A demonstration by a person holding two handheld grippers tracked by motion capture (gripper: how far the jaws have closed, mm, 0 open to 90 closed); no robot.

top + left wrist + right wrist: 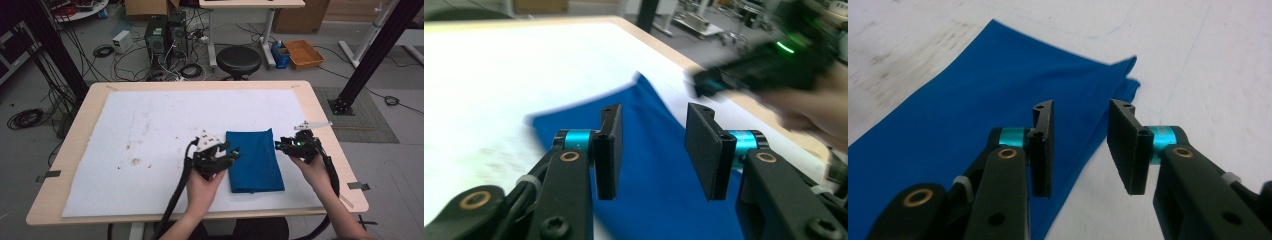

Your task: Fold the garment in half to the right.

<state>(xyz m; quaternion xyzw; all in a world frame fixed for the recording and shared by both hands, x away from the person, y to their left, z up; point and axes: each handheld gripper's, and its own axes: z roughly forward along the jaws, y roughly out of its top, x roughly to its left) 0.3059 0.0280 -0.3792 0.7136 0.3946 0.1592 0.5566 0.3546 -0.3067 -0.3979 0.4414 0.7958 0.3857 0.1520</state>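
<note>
Folded blue cloth rectangle [254,159] flat on the white-covered surface [150,125], lower centre-right of the high view, long axis running from bottom toward top of frame. Flanked closely by left gripper [233,153] at its left edge and right gripper [278,145] at its upper right edge, both spread with nothing pinched, about equally near. No readable brand, label or writing anywhere.

Motion-blurred right gripper [704,82] and hand beyond the blue cloth [659,190], cloth's near end cut off below
</note>
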